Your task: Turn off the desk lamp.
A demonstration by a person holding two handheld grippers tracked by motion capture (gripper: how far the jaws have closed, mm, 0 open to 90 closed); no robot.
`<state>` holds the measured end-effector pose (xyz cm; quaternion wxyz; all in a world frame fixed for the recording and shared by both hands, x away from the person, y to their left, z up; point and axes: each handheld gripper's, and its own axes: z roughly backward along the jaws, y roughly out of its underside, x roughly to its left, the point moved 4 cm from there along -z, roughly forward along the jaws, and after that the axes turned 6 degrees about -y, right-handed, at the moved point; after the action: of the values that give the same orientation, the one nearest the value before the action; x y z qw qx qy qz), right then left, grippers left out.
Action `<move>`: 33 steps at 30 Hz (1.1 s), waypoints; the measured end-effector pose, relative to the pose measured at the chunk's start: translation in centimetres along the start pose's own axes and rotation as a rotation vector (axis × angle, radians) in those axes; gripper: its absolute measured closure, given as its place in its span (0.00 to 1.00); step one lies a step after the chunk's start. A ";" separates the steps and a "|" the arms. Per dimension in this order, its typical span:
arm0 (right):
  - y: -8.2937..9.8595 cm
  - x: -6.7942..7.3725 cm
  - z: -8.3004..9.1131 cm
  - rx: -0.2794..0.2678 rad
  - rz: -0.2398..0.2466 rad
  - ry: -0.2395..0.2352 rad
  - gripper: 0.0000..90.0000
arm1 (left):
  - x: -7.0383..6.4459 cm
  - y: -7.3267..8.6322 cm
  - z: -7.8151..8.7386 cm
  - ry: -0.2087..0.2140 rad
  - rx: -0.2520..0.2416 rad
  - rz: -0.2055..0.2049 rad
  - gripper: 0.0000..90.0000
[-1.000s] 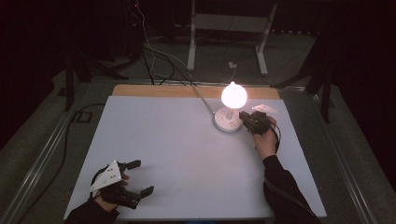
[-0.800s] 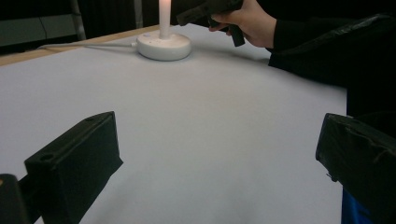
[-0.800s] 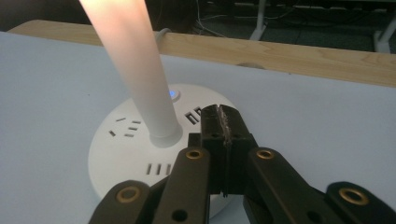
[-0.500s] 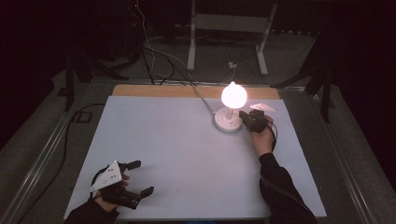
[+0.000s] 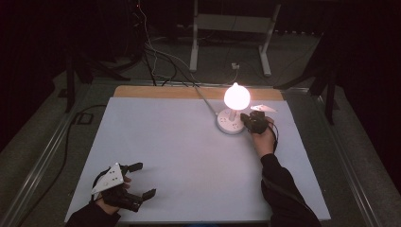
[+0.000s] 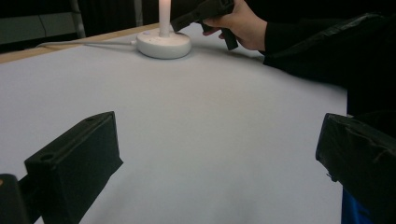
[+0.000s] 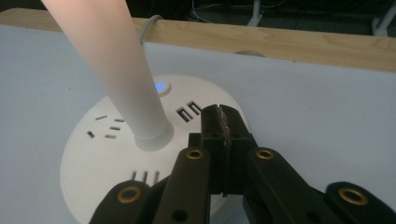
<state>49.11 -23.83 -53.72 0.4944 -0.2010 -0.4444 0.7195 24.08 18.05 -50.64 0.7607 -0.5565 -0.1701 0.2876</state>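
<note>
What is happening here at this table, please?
A person works at a white table with a gripper in each hand. The right gripper, its fingers pressed together, sits over the round white socket base of a lit lamp; a small blue light glows on that base. The left gripper rests open near the table's front left corner, away from the lamp.

The scene is lit by the glowing bulb [image 5: 236, 96], blown out upper centre; the frame edges are left dark.
</note>
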 end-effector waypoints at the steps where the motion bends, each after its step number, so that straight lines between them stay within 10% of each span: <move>1: 0.0 0.0 0.0 -0.002 0.001 -0.001 0.99 | 0.0 0.0 0.0 0.000 0.000 0.000 0.00; 33: -2.8 0.3 2.0 -0.095 0.011 -0.006 0.99 | 0.0 0.0 0.0 0.001 -0.001 0.002 0.00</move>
<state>48.99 -24.16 -50.29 0.4790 -0.2246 -0.4784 0.7009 24.08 18.04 -50.63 0.7602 -0.5573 -0.1694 0.2878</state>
